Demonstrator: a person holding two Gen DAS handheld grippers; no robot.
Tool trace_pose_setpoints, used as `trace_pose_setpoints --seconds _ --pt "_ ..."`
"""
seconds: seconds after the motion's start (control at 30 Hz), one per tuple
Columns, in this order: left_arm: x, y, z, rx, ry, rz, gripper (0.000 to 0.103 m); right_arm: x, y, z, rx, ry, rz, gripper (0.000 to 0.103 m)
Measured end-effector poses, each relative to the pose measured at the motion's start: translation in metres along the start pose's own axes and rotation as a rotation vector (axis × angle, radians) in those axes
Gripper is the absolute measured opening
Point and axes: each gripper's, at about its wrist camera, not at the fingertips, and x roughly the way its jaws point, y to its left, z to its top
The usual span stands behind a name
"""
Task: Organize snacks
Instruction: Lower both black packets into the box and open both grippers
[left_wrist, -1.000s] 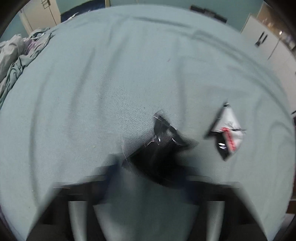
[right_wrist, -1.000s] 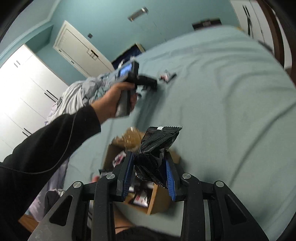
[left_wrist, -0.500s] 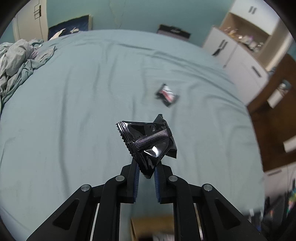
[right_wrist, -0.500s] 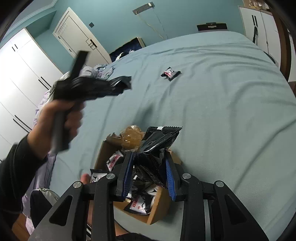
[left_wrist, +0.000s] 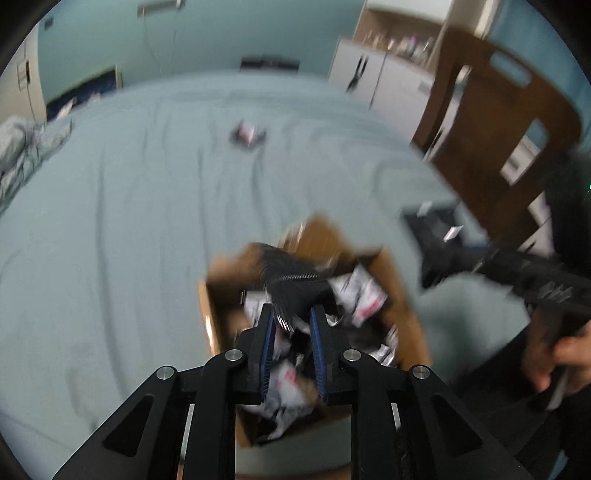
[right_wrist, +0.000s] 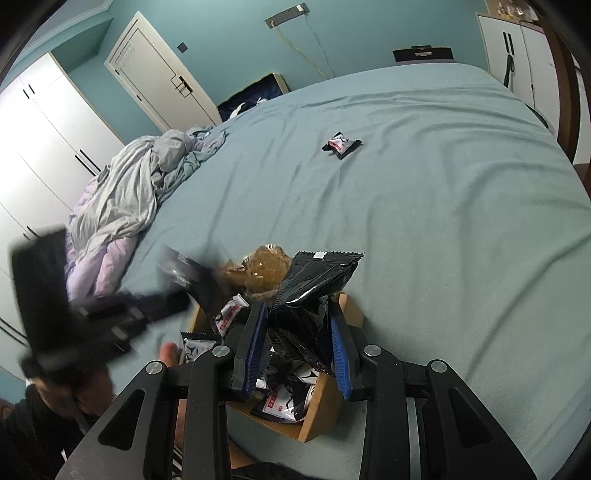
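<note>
Pinching black snack packets upright between nearly closed fingers, the left gripper (left_wrist: 291, 317) and right gripper (right_wrist: 297, 325) are hovering over the cardboard box (right_wrist: 321, 410), each packet (right_wrist: 314, 288) pointing its long axis away from the fingers.

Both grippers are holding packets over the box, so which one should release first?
Probably the left. The left gripper holds its black packet over the cardboard box. The right gripper grips its black packet above the box's corner.

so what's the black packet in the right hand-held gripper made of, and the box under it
Black packet: looks like glossy plastic or foil film, with sharp creases, bright glints and a crimped, serrated top seal. Box: seems plain brown cardboard, matte with a raw cut edge.
</note>
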Motion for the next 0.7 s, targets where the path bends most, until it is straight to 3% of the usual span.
trace_pose_setpoints --seconds 0.03,0.1,0.13,0.17,0.27,0.43,0.57,0.7 --pt "0.000 0.001 0.001 -0.007 0.008 -0.020 0.019 0.001 0.002 0.000 -0.004 0.004 -0.006 0.031" --pt "-0.008 0.008 0.008 -0.048 -0.016 -0.070 0.036 0.003 0.007 0.000 -0.015 0.014 -0.011 0.032" --pt "-0.010 0.011 0.012 -0.069 -0.030 -0.075 0.064 0.004 0.009 0.001 -0.022 0.017 -0.011 0.032" --pt "-0.016 0.019 0.016 -0.114 -0.079 -0.074 0.083 0.006 0.011 0.001 -0.033 0.021 -0.014 0.032" --pt "-0.023 0.031 0.016 -0.181 -0.135 -0.030 0.084 0.011 0.013 0.001 -0.047 0.038 -0.029 0.032" --pt "-0.013 0.048 0.014 -0.219 -0.073 0.109 0.085 0.011 0.020 0.003 -0.081 0.031 -0.004 0.032" --pt "-0.006 0.051 0.014 -0.239 -0.040 0.153 0.085 0.019 0.026 0.001 -0.115 0.054 0.002 0.032" --pt "-0.003 0.046 0.014 -0.197 -0.046 0.207 0.085 0.023 0.035 -0.002 -0.141 0.084 0.019 0.033"
